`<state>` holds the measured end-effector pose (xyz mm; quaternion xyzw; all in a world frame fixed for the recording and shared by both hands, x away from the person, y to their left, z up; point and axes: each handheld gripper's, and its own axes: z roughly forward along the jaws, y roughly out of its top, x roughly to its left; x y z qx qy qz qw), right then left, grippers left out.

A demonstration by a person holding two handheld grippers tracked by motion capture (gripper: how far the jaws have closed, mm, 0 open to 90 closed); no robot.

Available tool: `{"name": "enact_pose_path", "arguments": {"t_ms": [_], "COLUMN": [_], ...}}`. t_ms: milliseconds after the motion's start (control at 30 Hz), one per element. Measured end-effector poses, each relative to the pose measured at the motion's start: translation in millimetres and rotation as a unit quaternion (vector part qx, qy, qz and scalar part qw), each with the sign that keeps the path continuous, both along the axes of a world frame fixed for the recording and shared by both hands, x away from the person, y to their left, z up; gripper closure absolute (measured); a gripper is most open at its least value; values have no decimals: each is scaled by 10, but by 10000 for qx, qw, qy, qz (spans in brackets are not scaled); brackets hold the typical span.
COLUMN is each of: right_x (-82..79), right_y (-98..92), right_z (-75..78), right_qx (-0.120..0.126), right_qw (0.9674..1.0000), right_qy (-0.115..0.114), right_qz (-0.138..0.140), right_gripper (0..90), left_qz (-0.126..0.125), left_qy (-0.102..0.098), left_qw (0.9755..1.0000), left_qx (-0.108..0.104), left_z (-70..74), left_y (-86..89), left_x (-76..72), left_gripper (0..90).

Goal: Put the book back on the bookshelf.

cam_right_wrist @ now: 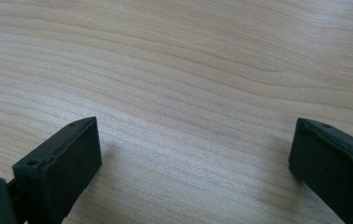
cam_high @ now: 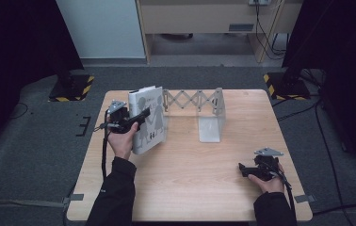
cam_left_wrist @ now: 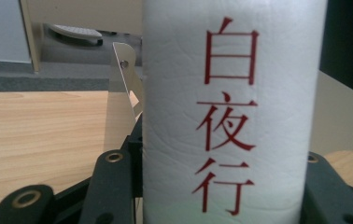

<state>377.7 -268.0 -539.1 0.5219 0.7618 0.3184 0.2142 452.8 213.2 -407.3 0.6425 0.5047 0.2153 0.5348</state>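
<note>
White book [cam_high: 148, 120]: held upright, spine vertical, at the table's [cam_high: 190, 188] left rear, just beside the extending metal rack's [cam_high: 199, 106] left end. Spine clamped by left gripper [cam_high: 136, 118]. Right gripper [cam_high: 249, 170]: jaws spread, nothing grasped, rested well apart near the right front.

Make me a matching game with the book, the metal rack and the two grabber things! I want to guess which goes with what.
Things:
1. book
2. metal rack
3. left gripper
4. right gripper

States:
A. jaws open, nothing between them, near the table's right edge
B. white, with red characters on its spine
C. shut on the book
D. stands at the far side of the table, with a zigzag middle part

Pairs: 1-B, 2-D, 3-C, 4-A
</note>
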Motion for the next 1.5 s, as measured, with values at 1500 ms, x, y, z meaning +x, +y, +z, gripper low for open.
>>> {"name": "enact_pose_path", "arguments": {"t_ms": [1500], "right_x": [-9], "right_y": [10], "right_z": [-1], "right_qx": [-14], "right_qw": [10000], "right_qy": [-24], "right_qz": [-32], "right_gripper": [31], "left_qz": [-152], "left_qy": [-336], "left_qw": [9947], "left_qx": [958], "left_z": [-456], "left_y": [9], "left_x": [-833], "left_gripper": [507]}}
